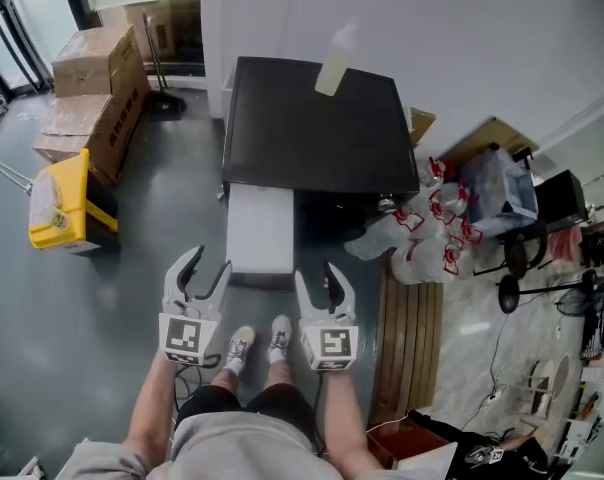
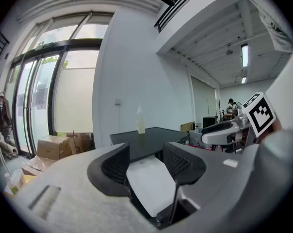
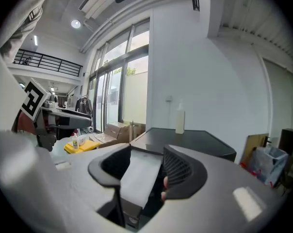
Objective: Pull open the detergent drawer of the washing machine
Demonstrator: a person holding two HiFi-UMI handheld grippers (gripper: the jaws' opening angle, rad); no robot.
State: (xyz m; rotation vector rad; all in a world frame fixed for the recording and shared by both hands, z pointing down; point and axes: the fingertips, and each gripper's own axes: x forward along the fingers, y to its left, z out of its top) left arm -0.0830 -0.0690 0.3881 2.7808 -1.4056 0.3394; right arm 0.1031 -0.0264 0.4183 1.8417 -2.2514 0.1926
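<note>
1. The left claw is spread with nothing between its pads. It hovers just in front of the washing machine, apart from it, on the machine's front-left side. The right claw is likewise spread and empty, in front of the machine's middle.
2. A white slab juts from the machine's front at its left. It looks like the detergent drawer already drawn out, though I cannot be sure from these views. If it is, a further pull could run it hard against its stop or drag it clean out.
3. The slab's top looks smooth and flat. A claw that closes on it from above or at a slant could slide off. A pull off the drawer's own line could jam it in its slot.
4. With both claws level and close together, one could knock the other, or strike the machine's front edge, on the way in.
5. A pale bottle stands on the machine's dark top near its back edge. A sharp tug that rocks the machine might tip it.
6. The person's feet stand close in front of the machine, and plastic bags lie to its right. A step back or sideways while pulling could catch on them.
</note>
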